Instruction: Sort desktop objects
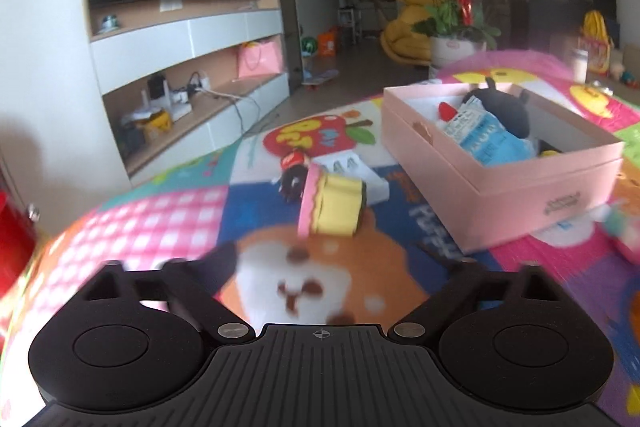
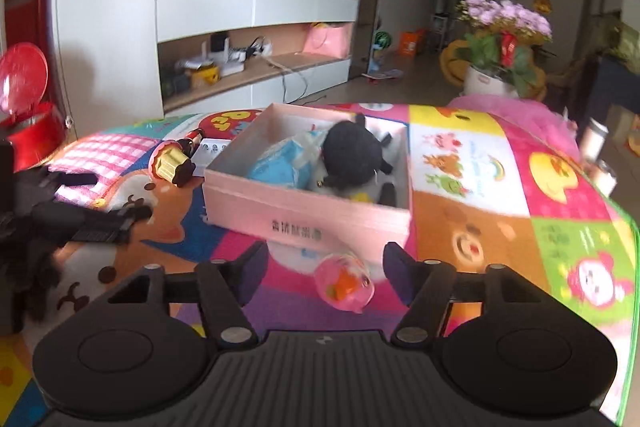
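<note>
Open mat surface is seen in the lower centre of the left wrist view, between the left gripper (image 1: 320,267) and the toy cake (image 1: 331,205), which lies on its side at mid-frame. The left gripper's jaws are spread wide with nothing between them; the cake is positioned ahead of the gap, apart from both fingers. A small dark figure (image 1: 293,175) and a white tray (image 1: 352,173) are found just behind the cake. The pink box (image 1: 500,187) occupies the right of the frame, its near corner beside the cake's right; a black plush (image 1: 500,107) and a blue packet (image 1: 488,141) are held inside it.

In the right wrist view the box wall (image 2: 304,215) is seen across the centre, just beyond the right gripper (image 2: 326,267). Its jaws stand open and hold nothing. A pink ball (image 2: 344,285) rests on the play mat (image 2: 480,227) between the fingertips, nearer the right-hand one; contact cannot be judged. Bare mat extends to the right as far as its green edge. The left gripper's fingers (image 2: 104,223) are visible at the left edge.
</note>
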The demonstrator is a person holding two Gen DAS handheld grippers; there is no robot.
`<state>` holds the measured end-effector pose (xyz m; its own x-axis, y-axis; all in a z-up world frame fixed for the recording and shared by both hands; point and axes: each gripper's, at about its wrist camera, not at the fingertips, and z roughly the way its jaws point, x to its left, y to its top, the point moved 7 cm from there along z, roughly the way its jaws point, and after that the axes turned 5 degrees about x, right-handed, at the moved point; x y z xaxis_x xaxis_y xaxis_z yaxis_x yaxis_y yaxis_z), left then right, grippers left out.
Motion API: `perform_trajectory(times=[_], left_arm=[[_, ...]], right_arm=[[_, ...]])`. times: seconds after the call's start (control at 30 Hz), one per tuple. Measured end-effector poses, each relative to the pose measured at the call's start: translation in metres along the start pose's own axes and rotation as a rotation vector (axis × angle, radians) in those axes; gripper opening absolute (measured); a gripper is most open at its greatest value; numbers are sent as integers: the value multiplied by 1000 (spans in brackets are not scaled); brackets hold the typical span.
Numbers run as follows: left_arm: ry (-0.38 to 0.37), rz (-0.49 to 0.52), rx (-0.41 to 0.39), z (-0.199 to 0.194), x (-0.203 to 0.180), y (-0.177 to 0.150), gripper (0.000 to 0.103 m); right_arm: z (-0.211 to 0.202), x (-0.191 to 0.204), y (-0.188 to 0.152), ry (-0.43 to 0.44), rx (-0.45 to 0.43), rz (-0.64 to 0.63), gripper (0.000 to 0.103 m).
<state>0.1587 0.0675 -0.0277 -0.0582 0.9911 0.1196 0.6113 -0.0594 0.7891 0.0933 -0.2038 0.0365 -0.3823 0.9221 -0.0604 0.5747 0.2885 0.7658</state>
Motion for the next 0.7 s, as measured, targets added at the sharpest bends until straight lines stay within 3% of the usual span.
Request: perform_trajectory(times=[0.13, 0.2, 0.27, 0.4, 0.53, 0.6, 0.7], left_arm=[[28, 66, 33, 28, -6, 19, 81], [37, 91, 39, 37, -9, 24, 74], [41, 128, 39, 41, -11, 27, 48], [34, 199, 18, 24, -15, 22, 47], [-2, 312, -31, -20, -32, 10, 47], [-19, 421, -69, -41, -50, 0, 47], [25, 649, -101, -52, -81, -24, 47]], right_arm=[[-16, -12, -28, -8, 0, 84, 76], [-19, -16, -38, 6, 15, 121, 79], [-21, -21, -47, 2, 26, 138, 79], [-23, -30, -59, -10, 28, 171, 83], [-20, -35, -65, -17, 29, 188, 85], [-15, -35, -67, -9, 40, 196, 85], [-10, -32, -68, -3, 44, 200, 85]])
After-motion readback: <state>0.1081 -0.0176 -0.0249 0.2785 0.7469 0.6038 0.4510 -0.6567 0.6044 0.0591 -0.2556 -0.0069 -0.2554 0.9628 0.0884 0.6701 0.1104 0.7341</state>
